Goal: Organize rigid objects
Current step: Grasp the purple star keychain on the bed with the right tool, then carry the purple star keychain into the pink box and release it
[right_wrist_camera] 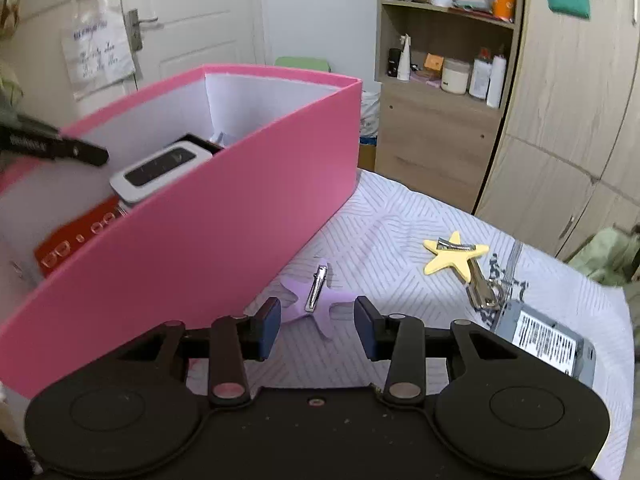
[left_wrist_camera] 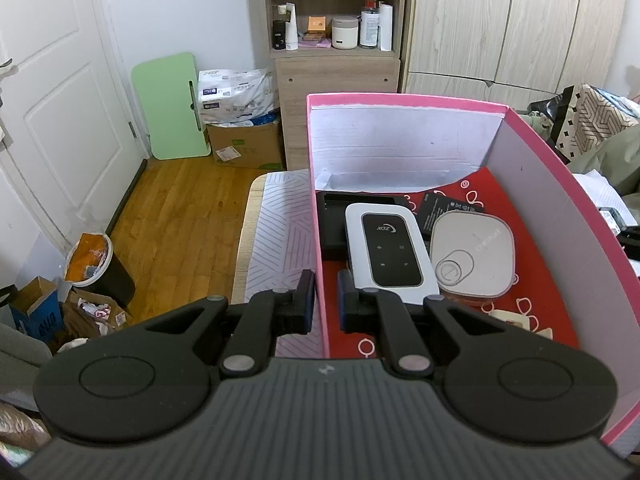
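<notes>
Pink cardboard, the left wall of the box [left_wrist_camera: 320,240], sits pinched between our left gripper's [left_wrist_camera: 323,300] narrow jaws, one pad outside and one inside. Within the box, on its red floor, we see a white pocket router [left_wrist_camera: 386,250] lying partly on a black tray [left_wrist_camera: 334,220], with a rounded white device [left_wrist_camera: 472,254] just to its right and a dark card [left_wrist_camera: 440,206] at the far side.

Our right gripper [right_wrist_camera: 316,326] stands partly open and empty, its pads on either side of a purple star hair clip [right_wrist_camera: 316,300] on the patterned cloth [right_wrist_camera: 380,220], just right of the box. We cannot tell whether the pads touch the clip. Farther right lie a yellow star clip [right_wrist_camera: 454,256], what looks like a bunch of keys [right_wrist_camera: 484,292], and a grey labelled device [right_wrist_camera: 548,340].
</notes>
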`<state>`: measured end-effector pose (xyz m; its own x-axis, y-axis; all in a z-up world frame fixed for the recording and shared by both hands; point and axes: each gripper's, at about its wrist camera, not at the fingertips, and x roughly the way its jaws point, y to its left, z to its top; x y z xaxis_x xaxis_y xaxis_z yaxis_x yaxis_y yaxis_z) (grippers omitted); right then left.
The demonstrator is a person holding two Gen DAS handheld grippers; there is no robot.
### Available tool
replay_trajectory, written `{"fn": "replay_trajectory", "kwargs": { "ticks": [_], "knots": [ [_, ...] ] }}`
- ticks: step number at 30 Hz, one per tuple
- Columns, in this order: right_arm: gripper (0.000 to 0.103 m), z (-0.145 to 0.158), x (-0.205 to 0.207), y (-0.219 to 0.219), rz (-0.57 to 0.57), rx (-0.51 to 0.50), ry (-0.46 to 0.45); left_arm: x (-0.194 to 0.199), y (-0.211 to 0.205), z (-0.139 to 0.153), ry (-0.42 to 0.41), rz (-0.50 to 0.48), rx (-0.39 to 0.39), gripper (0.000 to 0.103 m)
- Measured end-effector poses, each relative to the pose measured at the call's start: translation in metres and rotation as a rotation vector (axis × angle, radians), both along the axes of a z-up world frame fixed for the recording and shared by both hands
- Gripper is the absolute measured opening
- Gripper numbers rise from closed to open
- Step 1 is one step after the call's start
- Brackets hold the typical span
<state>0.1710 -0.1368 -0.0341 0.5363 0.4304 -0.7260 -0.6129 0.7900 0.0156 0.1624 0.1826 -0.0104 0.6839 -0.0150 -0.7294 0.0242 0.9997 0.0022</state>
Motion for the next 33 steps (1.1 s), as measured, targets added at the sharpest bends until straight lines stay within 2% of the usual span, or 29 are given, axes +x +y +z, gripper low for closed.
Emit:
{"fn": "replay_trajectory", "kwargs": {
  "ticks": [3,5,8,12,13,19,23,26,30,33],
  "knots": [
    [0.046,-0.005,0.002,0.006,-0.004,-0.018,0.021,-0.002,-0.002,0.001,-0.017,0.000,0.007,0.010],
    [0.055,-0.007,0.005,0.005,-0.029,0.014,0.045,-0.003,-0.001,0.001,-0.016,-0.002,0.011,0.009],
    [0.058,-0.012,0.009,0.005,-0.071,0.046,0.058,-0.002,0.001,0.000,-0.015,-0.002,0.006,0.010],
    [0.058,-0.017,0.008,0.006,-0.100,0.046,0.009,-0.003,0.004,0.000,-0.016,0.001,-0.013,0.010],
    [0.054,-0.017,0.007,0.006,-0.103,0.042,-0.004,-0.004,0.004,0.000,-0.016,0.001,-0.013,0.010],
    [0.054,-0.013,0.009,-0.005,-0.134,0.094,0.044,-0.004,0.003,0.001,-0.015,-0.002,-0.008,0.010],
    [0.054,0.006,0.003,-0.016,-0.165,0.111,0.004,-0.004,0.004,0.001,-0.014,-0.002,-0.008,0.010],
    [0.054,0.033,-0.003,-0.022,-0.149,0.131,-0.038,-0.004,0.004,0.001,-0.014,-0.002,-0.010,0.010],
    [0.054,0.077,-0.014,-0.014,-0.054,0.154,-0.104,-0.003,0.004,0.000,-0.015,0.000,-0.017,0.010],
    [0.054,0.102,-0.016,0.005,0.049,0.174,-0.081,-0.003,0.004,0.000,-0.015,-0.001,-0.015,0.010]
  ]
}}
